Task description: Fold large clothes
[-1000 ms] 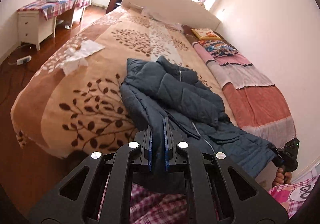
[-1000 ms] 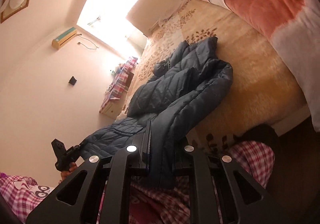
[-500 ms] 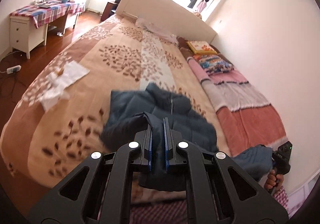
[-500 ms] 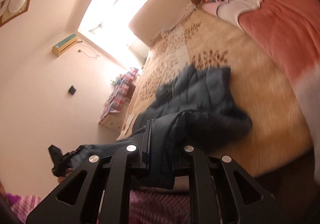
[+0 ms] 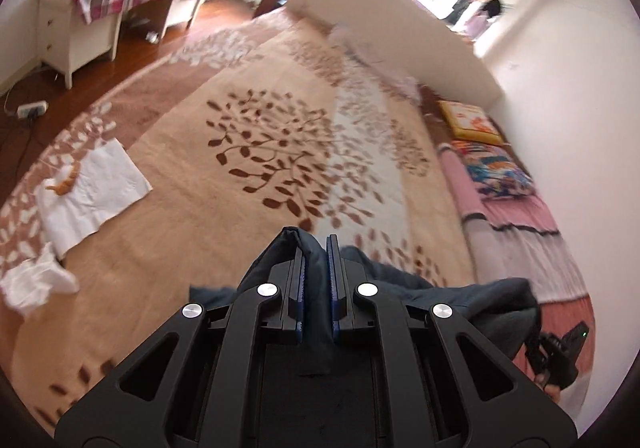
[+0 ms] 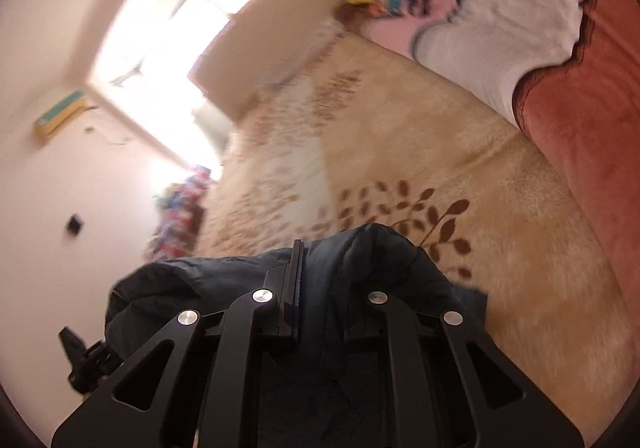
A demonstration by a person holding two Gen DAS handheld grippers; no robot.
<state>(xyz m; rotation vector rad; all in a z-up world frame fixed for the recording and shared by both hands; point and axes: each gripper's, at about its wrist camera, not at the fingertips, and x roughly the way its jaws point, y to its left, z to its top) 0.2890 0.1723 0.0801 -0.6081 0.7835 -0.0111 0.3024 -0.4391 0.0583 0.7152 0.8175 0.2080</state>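
- Your left gripper (image 5: 316, 248) is clenched on a fold of the dark blue quilted jacket (image 5: 472, 300); the fabric bulges up between the blue pads and spills over the left finger.
- Your right gripper (image 6: 320, 252) is also clamped on the jacket (image 6: 376, 252). Its left finger shows clearly; the right finger is buried under a puffed fold, so you can't see that pad.
- The jacket sits low in both views, bunched right at the fingers and stretched between your two grippers, over the near part of the bed.
- From the left wrist, the jacket runs rightwards to your right gripper (image 5: 560, 356), seen small at the lower right edge.
- From the right wrist, the jacket runs leftwards to the left gripper (image 6: 84, 364), at the lower left edge.
- Whether the jacket's underside touches the blanket you can't tell; the gripper bodies hide it.
- The tan leaf-print blanket (image 5: 280, 152) covers most of the bed.
- A white cloth (image 5: 96, 188) lies flat on the blanket's left side, well apart from the jacket, with a crumpled white piece (image 5: 36, 280) nearer the edge.
- A pink, grey and red striped blanket (image 5: 520, 232) lies along the wall side, with pillows (image 5: 496, 168) beyond it.
- Both views are motion-blurred.
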